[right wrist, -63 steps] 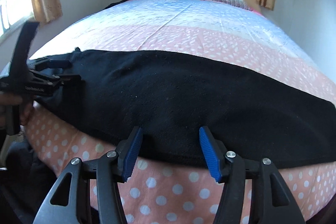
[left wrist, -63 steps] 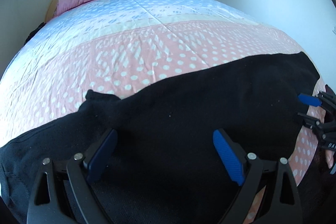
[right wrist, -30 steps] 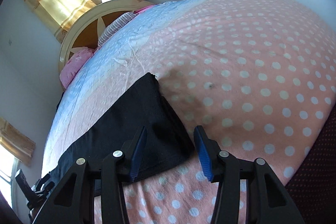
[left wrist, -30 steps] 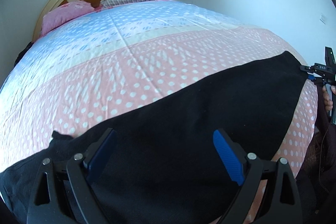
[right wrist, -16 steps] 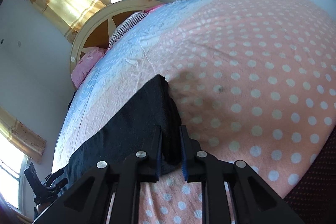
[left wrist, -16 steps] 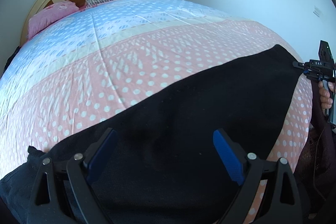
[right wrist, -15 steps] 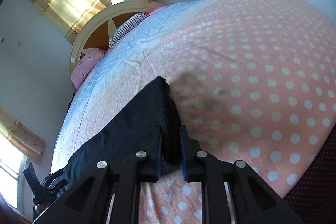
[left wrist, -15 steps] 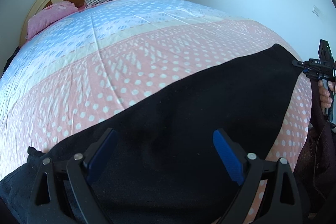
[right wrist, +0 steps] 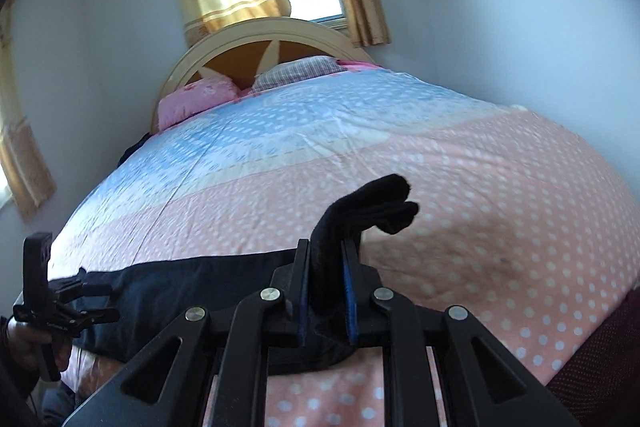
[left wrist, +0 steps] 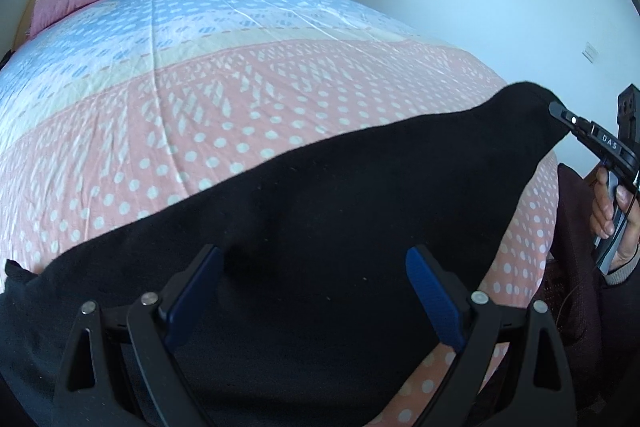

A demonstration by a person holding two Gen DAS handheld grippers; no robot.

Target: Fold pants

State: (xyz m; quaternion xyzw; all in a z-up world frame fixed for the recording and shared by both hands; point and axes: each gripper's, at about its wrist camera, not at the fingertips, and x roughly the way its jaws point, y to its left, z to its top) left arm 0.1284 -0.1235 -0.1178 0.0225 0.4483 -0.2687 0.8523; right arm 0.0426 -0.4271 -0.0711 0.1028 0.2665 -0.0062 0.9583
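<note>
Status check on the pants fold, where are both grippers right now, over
Right gripper shut on pants end, raised off the bed. Left gripper open above pants, gripping nothing. Nothing in the way.

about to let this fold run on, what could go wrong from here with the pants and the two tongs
1. The right tongs pinch only a small corner of the black pants, with a tuft poking past the pads; it may slip out as it lifts.
2. The left tongs stand open over the cloth, holding nothing, so that end could drag across the polka-dot bedspread and bunch.
3. The pants lie close to the bed's near edge and might slide off.
</note>
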